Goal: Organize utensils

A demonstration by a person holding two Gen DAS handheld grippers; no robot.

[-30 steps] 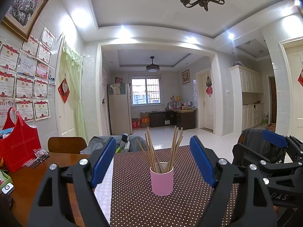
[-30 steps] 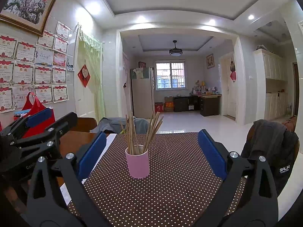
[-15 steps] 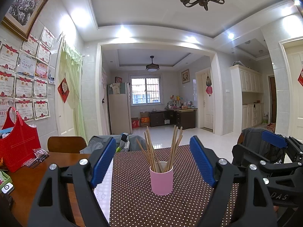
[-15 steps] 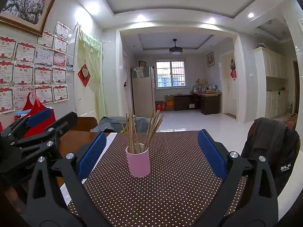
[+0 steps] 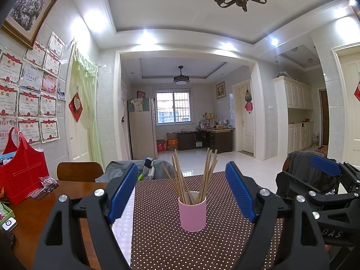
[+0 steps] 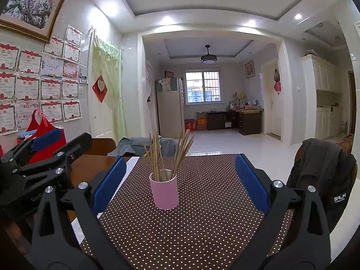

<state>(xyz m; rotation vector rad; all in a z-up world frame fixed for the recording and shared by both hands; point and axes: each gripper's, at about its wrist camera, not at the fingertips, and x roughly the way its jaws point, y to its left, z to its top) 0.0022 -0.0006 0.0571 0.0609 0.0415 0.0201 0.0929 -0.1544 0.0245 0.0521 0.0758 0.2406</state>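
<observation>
Because the wooden chopsticks (image 5: 193, 177) stand bundled upright in the pink cup (image 5: 192, 211), fanning out against its rim, the left wrist view suggests the sorting is either finished or not yet begun; I cannot tell which. The left gripper (image 5: 182, 193) hovers with its blue pads spread wide, holding nothing, the cup framed between them at about 6 o'clock of the frame, on the brown dotted table runner (image 5: 162, 243). The right gripper (image 5: 325, 168) shows at 3 o'clock, well apart from the cup. In the right wrist view, the right gripper (image 6: 180, 180) is likewise spread and empty, aimed squarely at the cup (image 6: 164, 192), probably so either tool can reach the chopsticks (image 6: 166, 155). The left gripper (image 6: 46, 138) sits at 9 o'clock, before a red bag (image 6: 37, 121) by the wall.
</observation>
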